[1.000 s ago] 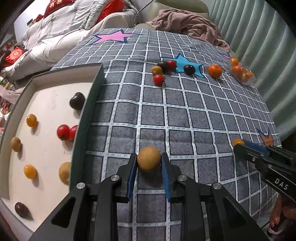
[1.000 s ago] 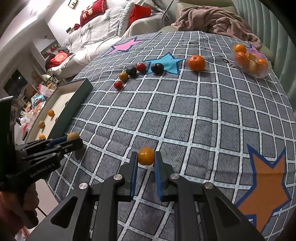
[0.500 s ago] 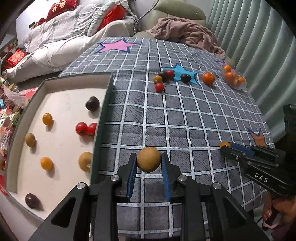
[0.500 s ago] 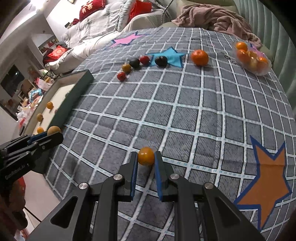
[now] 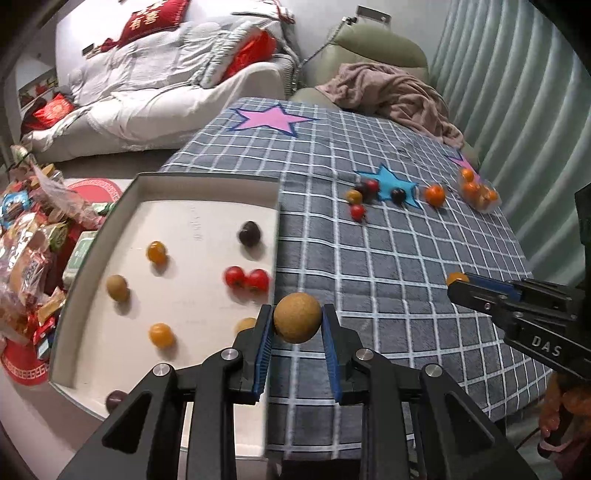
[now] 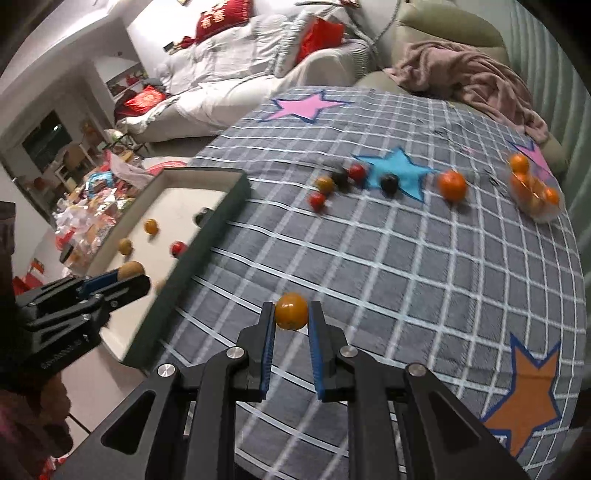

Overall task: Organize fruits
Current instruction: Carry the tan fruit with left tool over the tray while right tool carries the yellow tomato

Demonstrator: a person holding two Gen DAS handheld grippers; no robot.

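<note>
A home living room: white sofa [image 5: 166, 92] with red cushions [image 6: 321, 33], draped armchair [image 5: 380, 55], curtains [image 5: 517, 110].

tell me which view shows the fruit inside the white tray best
The left wrist view: it looks down into the white tray, so most of its fruit shows. In the right wrist view the tray is seen low from the side; its dark wall and the left gripper hide several.

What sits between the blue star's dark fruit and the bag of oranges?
One loose orange on the checked cloth, between the dark fruit and the bag of oranges. Clearest in the right wrist view.
</note>
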